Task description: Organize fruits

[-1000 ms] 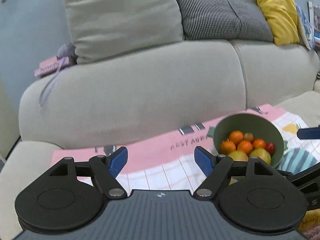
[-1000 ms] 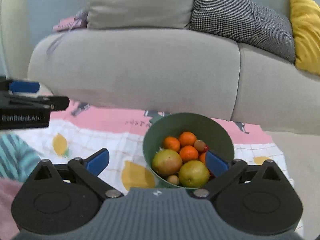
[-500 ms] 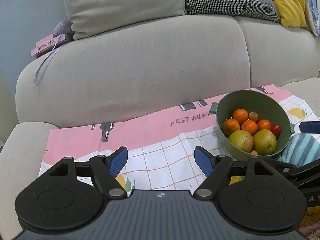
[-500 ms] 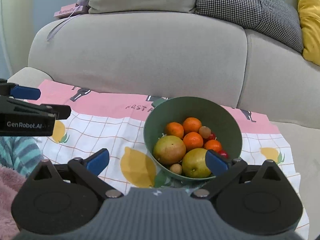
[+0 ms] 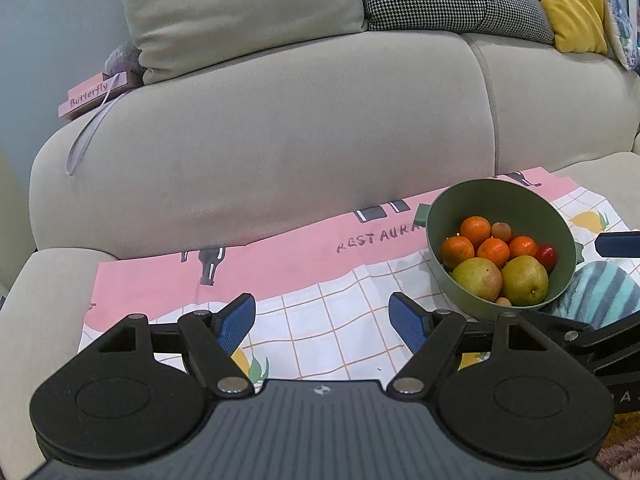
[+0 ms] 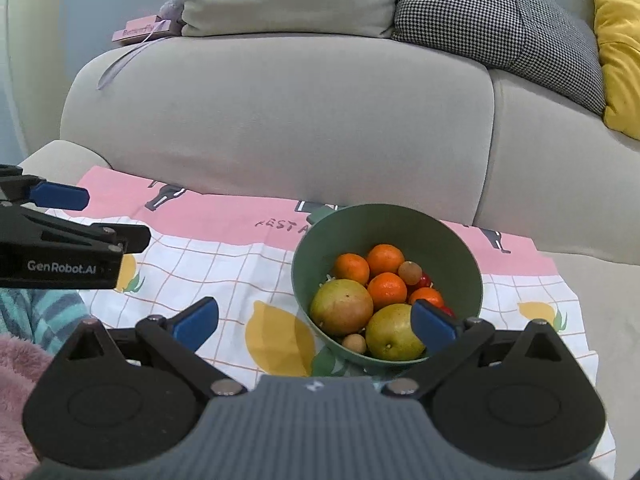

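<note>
You're holding both grippers wide apart with nothing between the fingers. Your left gripper [image 5: 322,318] is hovering over the checked cloth [image 5: 344,312] spread on the sofa seat [image 5: 52,276], and the right gripper [image 6: 314,320] is sitting right at the near rim of the green bowl [image 6: 448,236]. The bowl is resting on the cloth, carrying small oranges [image 6: 386,259], two yellowish pears [image 6: 342,307] and a couple of red ones [image 5: 545,255].

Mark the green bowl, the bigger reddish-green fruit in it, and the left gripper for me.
green bowl [image 6: 440,236]: right wrist view, bare inner back wall.
reddish-green fruit [image 6: 341,307]: right wrist view, middle of its skin.
left gripper [image 5: 322,317]: left wrist view, midway between its fingertips.
</note>
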A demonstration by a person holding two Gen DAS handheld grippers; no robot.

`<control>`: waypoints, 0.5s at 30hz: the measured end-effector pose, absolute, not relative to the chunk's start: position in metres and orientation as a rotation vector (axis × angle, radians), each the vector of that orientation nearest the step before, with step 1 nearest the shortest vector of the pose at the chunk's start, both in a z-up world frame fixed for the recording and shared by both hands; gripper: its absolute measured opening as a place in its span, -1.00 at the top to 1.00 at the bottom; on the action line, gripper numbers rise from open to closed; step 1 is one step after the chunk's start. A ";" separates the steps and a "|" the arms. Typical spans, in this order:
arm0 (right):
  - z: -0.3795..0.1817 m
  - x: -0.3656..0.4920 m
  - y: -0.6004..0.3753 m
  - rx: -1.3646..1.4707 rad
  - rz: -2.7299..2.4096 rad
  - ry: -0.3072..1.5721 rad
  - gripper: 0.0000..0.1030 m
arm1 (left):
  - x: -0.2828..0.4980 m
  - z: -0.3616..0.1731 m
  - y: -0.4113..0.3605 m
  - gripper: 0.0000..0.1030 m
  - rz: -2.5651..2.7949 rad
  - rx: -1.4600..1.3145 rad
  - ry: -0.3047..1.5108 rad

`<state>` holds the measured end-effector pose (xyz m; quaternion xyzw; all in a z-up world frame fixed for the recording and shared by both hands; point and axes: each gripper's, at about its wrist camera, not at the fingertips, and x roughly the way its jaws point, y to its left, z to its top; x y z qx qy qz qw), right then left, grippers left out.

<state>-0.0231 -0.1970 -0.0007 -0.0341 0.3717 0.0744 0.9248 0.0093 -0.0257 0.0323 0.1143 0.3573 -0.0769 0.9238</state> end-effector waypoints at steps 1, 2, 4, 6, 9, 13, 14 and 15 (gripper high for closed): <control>0.000 -0.023 -0.196 -0.071 0.156 0.761 -0.92 | 0.009 0.033 -0.026 -0.73 -0.158 0.234 0.733; 0.000 -0.023 -0.196 -0.073 0.159 0.760 -0.92 | 0.009 0.033 -0.025 -0.73 -0.157 0.234 0.733; 0.000 -0.024 -0.194 -0.076 0.162 0.761 -0.92 | 0.009 0.033 -0.025 -0.73 -0.154 0.233 0.735; 0.001 -0.024 -0.193 -0.077 0.165 0.760 -0.92 | 0.009 0.033 -0.025 -0.73 -0.154 0.232 0.735; 0.001 -0.024 -0.192 -0.080 0.166 0.759 -0.92 | 0.009 0.033 -0.025 -0.73 -0.154 0.233 0.735; 0.002 -0.024 -0.192 -0.083 0.169 0.759 -0.92 | 0.009 0.034 -0.024 -0.73 -0.155 0.232 0.733; 0.002 -0.024 -0.191 -0.084 0.170 0.759 -0.92 | 0.009 0.034 -0.024 -0.73 -0.155 0.231 0.732; 0.002 -0.025 -0.191 -0.085 0.170 0.758 -0.92 | 0.008 0.034 -0.024 -0.73 -0.155 0.230 0.732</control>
